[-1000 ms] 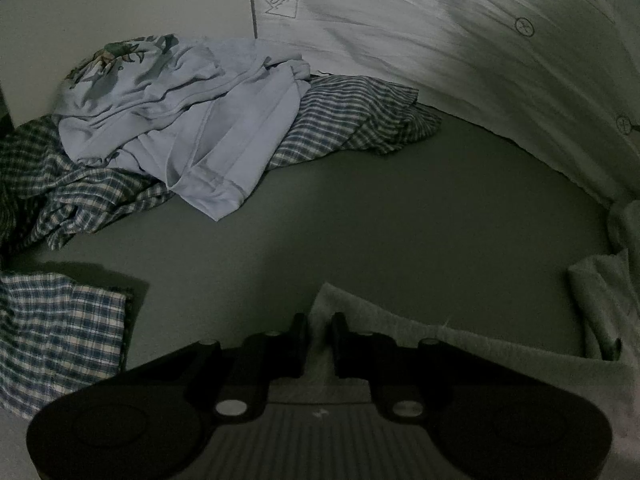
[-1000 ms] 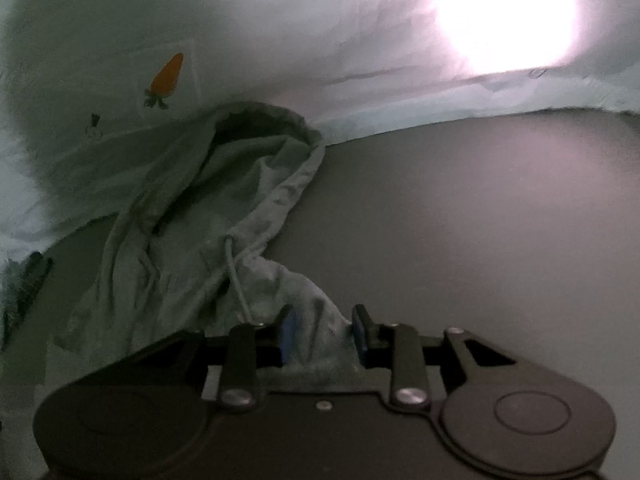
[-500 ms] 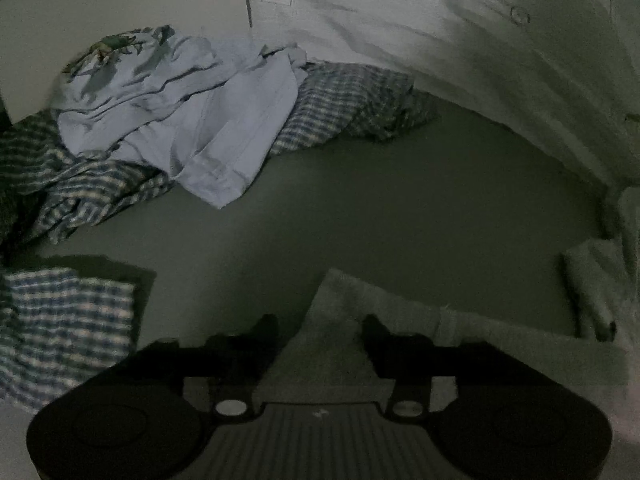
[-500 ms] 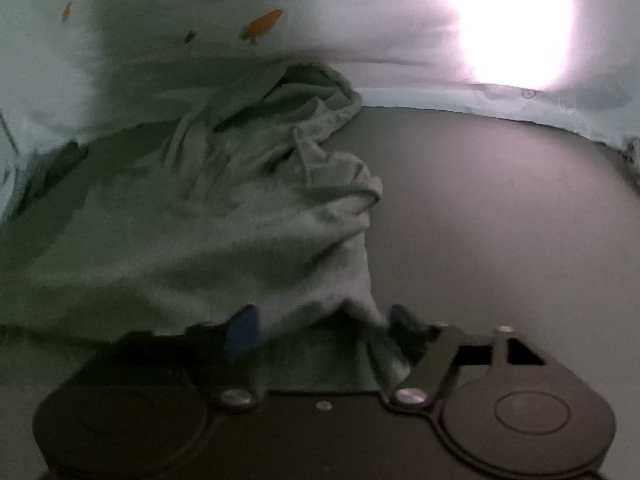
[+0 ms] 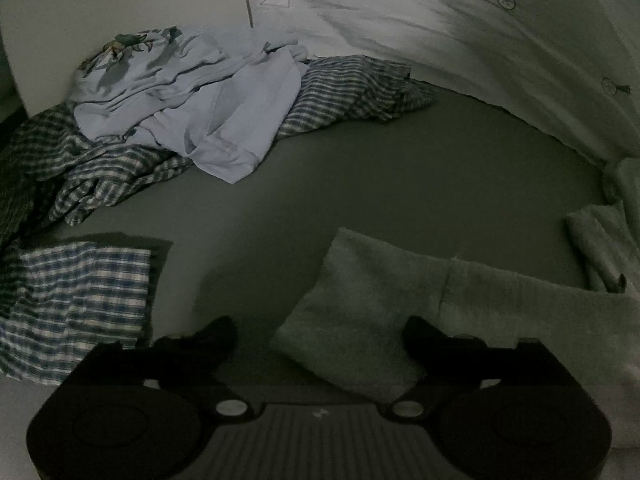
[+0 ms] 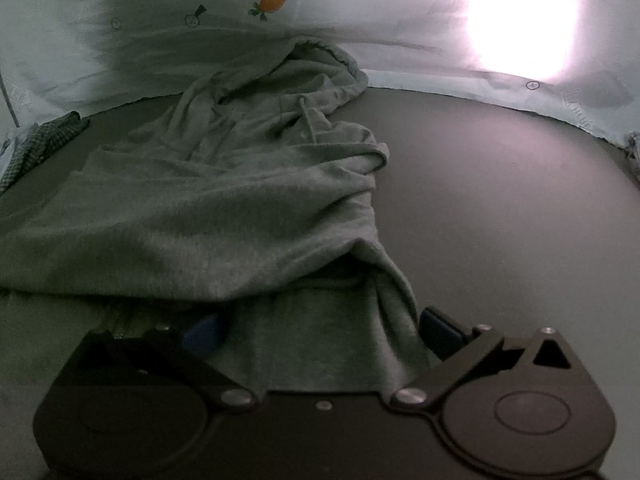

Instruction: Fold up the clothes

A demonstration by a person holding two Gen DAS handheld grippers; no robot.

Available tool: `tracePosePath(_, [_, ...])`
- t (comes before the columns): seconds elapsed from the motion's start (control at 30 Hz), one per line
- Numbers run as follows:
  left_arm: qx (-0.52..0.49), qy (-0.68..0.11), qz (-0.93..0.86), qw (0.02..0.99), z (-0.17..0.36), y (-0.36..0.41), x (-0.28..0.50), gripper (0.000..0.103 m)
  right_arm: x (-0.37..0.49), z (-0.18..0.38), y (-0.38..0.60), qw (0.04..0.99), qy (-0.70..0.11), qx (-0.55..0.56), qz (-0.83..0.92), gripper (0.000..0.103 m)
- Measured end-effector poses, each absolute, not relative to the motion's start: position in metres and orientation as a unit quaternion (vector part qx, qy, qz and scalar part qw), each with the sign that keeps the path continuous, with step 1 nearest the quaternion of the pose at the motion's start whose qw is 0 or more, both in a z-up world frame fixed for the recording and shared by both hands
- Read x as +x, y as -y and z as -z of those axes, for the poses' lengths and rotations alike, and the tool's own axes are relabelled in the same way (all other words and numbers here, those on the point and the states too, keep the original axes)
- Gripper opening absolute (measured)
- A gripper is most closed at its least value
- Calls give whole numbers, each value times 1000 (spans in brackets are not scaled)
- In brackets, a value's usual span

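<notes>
1. A grey hooded sweatshirt (image 6: pixel 224 208) lies spread on a dark counter (image 6: pixel 500 184); its long axis runs away from the right hand-held gripper (image 6: pixel 320 328), hem nearest, hood (image 6: pixel 320 64) at the far end against a pale carrot-print sheet (image 6: pixel 160 12).
2. The right hand-held gripper's jaws are opening, already wide apart; the hem cloth lies loose between them, and neither blue pad (image 6: pixel 204 334) presses on it.
3. The left hand-held gripper (image 5: pixel 320 340) sits at the other corner of the same hem (image 5: pixel 360 300); its jaws are opening too, wide apart, the cloth's corner between them but not pinched.
4. Both grippers are at the near edge — the garment stretches forward from the right one, and rightward across the view from the left one.
5. Beyond the left gripper: a heap of a pale blue shirt (image 5: pixel 224 120) on checked cloth (image 5: pixel 340 88), well apart from the sweatshirt; a folded checked piece (image 5: pixel 80 300) lies just left of the gripper.
6. No containers are visible.
</notes>
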State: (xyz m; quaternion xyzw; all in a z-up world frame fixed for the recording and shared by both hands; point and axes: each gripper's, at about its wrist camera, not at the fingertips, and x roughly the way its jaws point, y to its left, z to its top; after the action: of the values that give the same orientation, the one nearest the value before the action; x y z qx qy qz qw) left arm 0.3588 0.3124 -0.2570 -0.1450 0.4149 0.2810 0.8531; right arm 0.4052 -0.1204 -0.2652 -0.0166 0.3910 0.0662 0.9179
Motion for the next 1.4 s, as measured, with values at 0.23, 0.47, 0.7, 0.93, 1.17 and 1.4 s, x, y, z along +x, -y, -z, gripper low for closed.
tracePosePath(0.23, [-145,-397,-288,859,257,-309,356,92,406,266,121,916,-396,-16,-66,103])
tracePosePath(0.47, [-191,-384,-261,865,244,-322,348,20,409,261,119,904,-423,-14,-58,103])
tracePosePath(0.7, [-242,-364,-207,875,233,-313,349,13,400,248,121,908,-416,-6,-50,103])
tracePosePath(0.93, [-221,-327,-88,915,194,-253,376,13,394,228,116,918,-390,-3,-65,103])
tracePosePath(1.17, [-192,-301,45,933,157,-181,400,13,393,226,111,917,-393,-6,-74,103])
tracePosePath(1.4, [-181,-384,96,900,190,-145,420,24,390,229,114,915,-398,2,-66,103])
